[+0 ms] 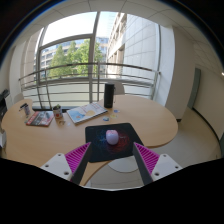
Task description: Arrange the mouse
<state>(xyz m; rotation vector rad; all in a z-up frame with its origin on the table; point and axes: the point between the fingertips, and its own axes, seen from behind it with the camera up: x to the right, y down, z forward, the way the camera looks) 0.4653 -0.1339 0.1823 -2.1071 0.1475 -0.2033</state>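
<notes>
A small pale pink-white mouse (112,137) sits on a dark mouse mat (108,136) near the front edge of a round wooden table (150,118). My gripper (112,158) is held above the table's front edge, with its two magenta-padded fingers (76,156) wide apart. The mouse lies just ahead of the fingertips, centred between them, with clear gaps on both sides. Nothing is held between the fingers.
Books and magazines (85,112) and smaller items (40,118) lie on the table's far left part. A dark cup-like object (108,96) stands at the back. Beyond are a railing, large windows and buildings. A white chair part (112,180) shows below the table edge.
</notes>
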